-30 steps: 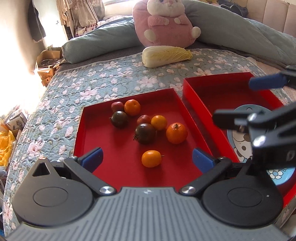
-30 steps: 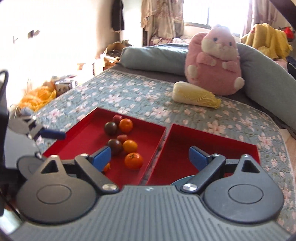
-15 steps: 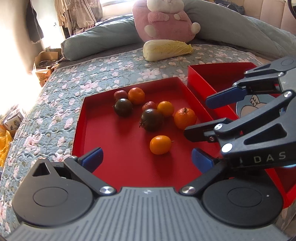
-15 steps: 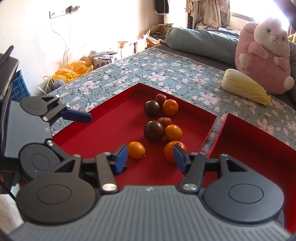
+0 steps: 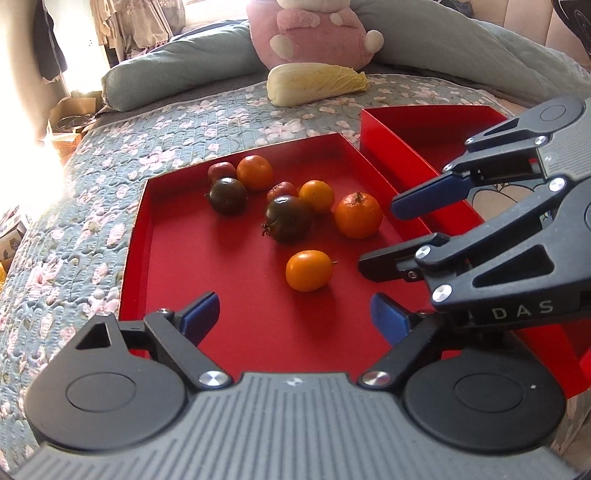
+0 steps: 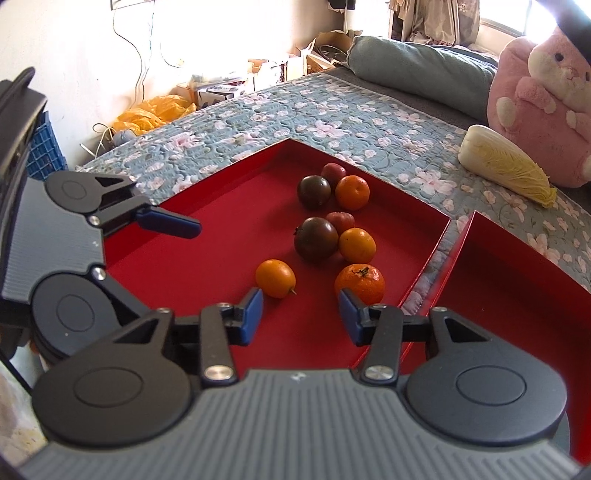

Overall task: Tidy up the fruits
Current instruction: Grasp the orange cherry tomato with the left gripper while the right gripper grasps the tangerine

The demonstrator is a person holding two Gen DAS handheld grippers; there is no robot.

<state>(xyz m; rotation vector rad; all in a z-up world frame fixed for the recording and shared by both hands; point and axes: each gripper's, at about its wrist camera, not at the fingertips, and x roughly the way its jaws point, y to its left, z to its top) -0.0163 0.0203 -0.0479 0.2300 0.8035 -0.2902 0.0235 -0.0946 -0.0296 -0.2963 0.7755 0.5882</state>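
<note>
A red tray [image 5: 240, 325] [image 6: 207, 243] on the bed holds several fruits: orange tangerines, dark tomatoes and small red ones. The nearest small orange fruit [image 5: 308, 270] [image 6: 275, 278] lies alone at the front. A larger tangerine [image 5: 358, 215] [image 6: 359, 283] sits beside it. My left gripper [image 5: 293, 322] is open and empty over the tray's near edge. My right gripper [image 6: 301, 314] [image 5: 384, 236] is open and empty, coming in from the right, its fingertips just short of the two front fruits.
A second red tray [image 5: 428, 125] [image 6: 517, 295] stands to the right, with a cartoon plate inside. A napa cabbage [image 5: 316, 83] [image 6: 506, 168], a pink plush rabbit [image 5: 310, 33] and a grey bolster [image 5: 177, 77] lie at the back of the floral quilt.
Both grippers moved forward over the fruit tray. The right gripper swung left from the second tray toward the front fruits and narrowed its opening.
</note>
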